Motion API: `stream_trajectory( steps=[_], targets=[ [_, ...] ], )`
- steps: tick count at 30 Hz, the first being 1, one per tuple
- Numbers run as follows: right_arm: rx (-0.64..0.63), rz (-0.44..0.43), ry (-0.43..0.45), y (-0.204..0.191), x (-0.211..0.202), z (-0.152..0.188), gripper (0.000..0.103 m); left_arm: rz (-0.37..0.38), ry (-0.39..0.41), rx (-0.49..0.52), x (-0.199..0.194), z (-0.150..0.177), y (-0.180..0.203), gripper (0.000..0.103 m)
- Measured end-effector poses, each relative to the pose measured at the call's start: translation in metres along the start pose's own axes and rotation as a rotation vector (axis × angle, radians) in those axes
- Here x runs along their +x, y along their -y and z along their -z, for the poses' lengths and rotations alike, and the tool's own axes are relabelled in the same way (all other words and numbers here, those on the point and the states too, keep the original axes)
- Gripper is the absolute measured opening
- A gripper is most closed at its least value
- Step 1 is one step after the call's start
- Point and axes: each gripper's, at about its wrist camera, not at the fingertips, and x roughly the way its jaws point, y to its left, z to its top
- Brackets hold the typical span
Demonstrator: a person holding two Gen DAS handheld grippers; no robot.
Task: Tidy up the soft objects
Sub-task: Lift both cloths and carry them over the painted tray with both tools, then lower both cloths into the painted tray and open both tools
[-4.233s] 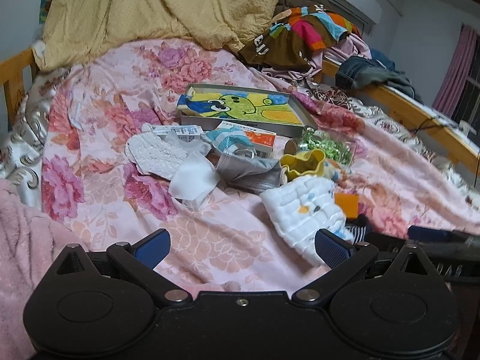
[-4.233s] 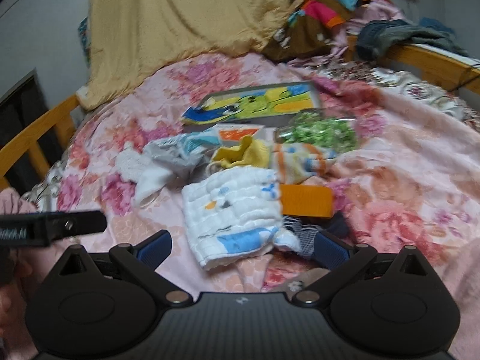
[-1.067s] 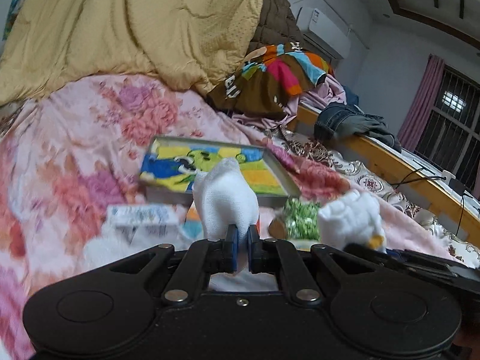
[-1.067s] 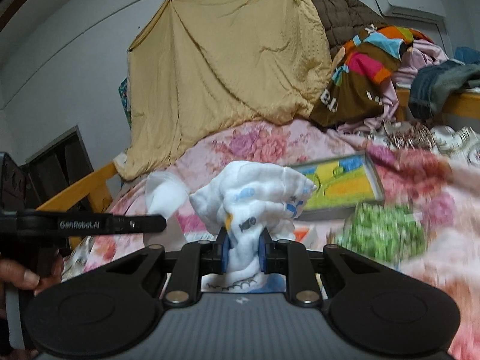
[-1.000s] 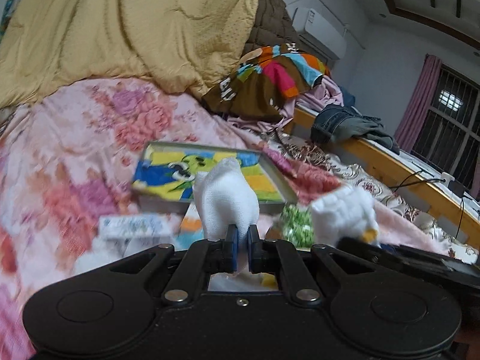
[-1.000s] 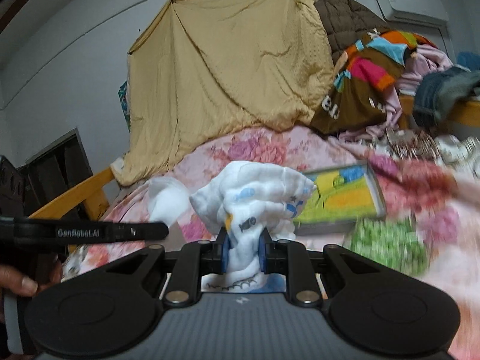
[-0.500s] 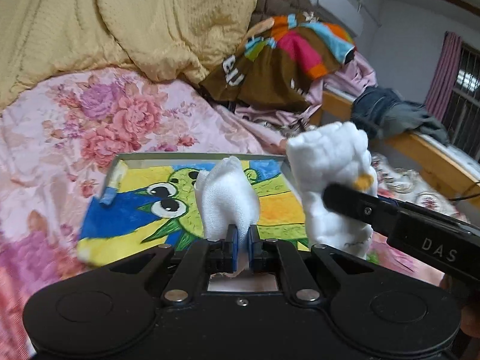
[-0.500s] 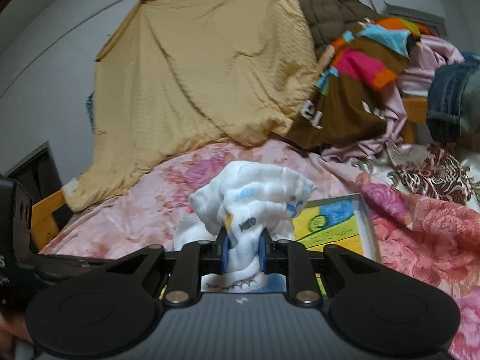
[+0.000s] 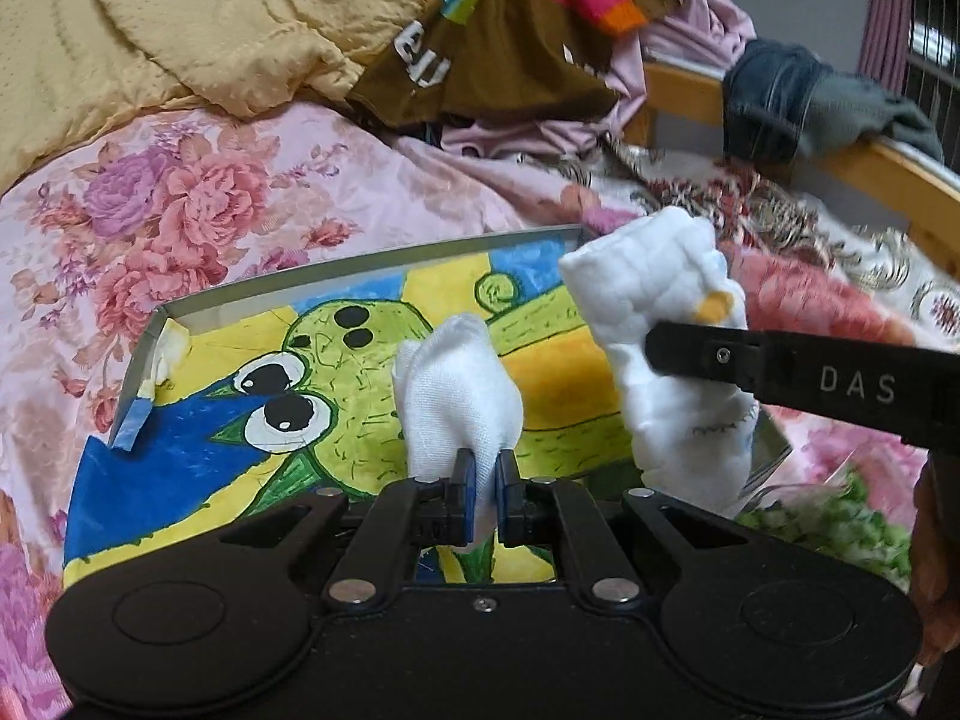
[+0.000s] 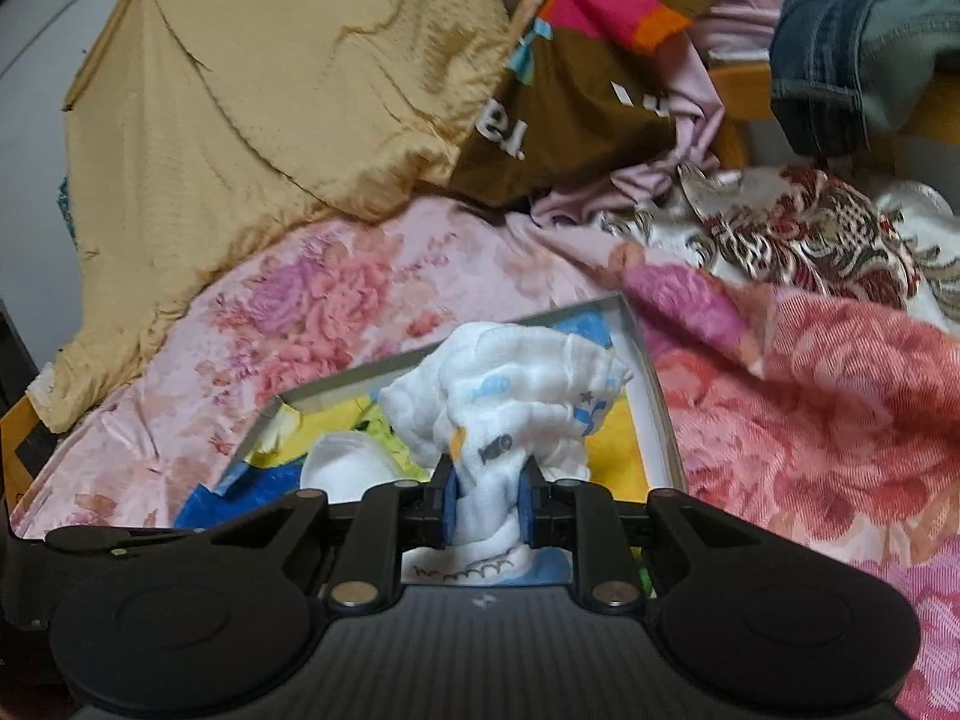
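My left gripper (image 9: 486, 501) is shut on a plain white cloth (image 9: 456, 396) and holds it above a shallow box (image 9: 372, 261) with a yellow, green and blue cartoon painted inside. My right gripper (image 10: 487, 507) is shut on a white quilted cloth with small blue and orange prints (image 10: 510, 402). It holds this cloth over the right part of the same box (image 10: 651, 396). In the left wrist view the quilted cloth (image 9: 666, 324) hangs in the right gripper's black finger, to the right of my white cloth. The white cloth (image 10: 348, 468) shows low left in the right wrist view.
The box lies on a pink floral bedspread (image 9: 180, 198). A mustard blanket (image 10: 270, 90) is piled behind it. A brown and multicoloured garment (image 9: 498, 54), pink clothes and jeans (image 9: 780, 102) lie along the wooden bed rail (image 9: 888, 174). A green crinkly bag (image 9: 840, 522) lies at the right.
Both grippers closed on their cloths, lifted them off the bed and carried them forward. The box is now nearer and directly under both cloths.
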Motion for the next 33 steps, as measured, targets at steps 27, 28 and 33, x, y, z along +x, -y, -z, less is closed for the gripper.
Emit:
stream_trajectory(
  steps=[27, 28, 33],
  targets=[
    [-0.023, 0.052, 0.046, -0.011, -0.055, -0.015, 0.098, 0.002, -0.010, -0.196, -0.047, 0.009, -0.024, 0.070],
    [-0.030, 0.046, 0.058, -0.013, -0.063, -0.016, 0.101, 0.000, 0.008, -0.209, -0.057, 0.009, -0.025, 0.071],
    [-0.077, 0.053, 0.102, -0.029, -0.107, -0.015, 0.103, -0.015, 0.119, -0.237, -0.111, 0.012, -0.024, 0.086]
  ],
)
